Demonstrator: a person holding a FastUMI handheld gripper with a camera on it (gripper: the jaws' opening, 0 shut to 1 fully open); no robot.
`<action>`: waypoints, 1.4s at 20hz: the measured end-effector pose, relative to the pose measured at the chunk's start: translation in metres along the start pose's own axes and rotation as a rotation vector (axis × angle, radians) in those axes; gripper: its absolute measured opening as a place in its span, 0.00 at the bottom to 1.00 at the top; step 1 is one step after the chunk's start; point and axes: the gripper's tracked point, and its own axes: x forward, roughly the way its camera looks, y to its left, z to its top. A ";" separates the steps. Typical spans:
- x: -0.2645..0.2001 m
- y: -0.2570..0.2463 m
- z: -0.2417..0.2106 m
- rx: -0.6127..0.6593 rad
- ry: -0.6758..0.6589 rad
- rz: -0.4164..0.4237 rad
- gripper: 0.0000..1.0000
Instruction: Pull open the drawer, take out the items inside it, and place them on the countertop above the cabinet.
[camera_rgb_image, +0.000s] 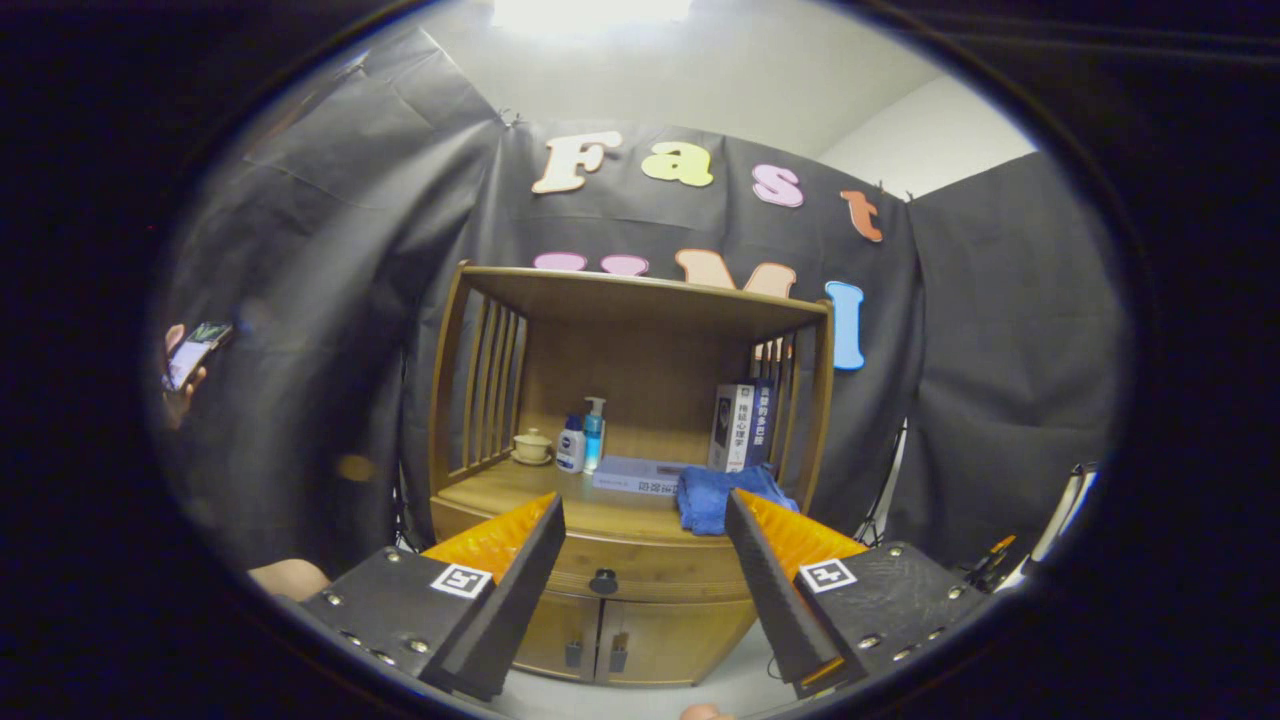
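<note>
Gripper (645, 545) spread wide, gripping nothing, hovering near the closed drawer (640, 570) with its knob (603, 581) between the fingers; blue towel (722, 497) up on the countertop (520, 492).

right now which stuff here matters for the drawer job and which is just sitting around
For the job:
drawer, shut
drawer knob, between the open gripper fingers
countertop

Just lying about:
blue cloth
small lidded cup
two bottles
upright book
flat box
</note>
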 end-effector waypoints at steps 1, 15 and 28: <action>0.000 0.001 0.000 -0.002 -0.001 0.001 0.96; 0.028 0.025 -0.021 0.007 0.026 0.054 0.96; 0.115 0.032 -0.091 -0.056 0.137 0.041 0.96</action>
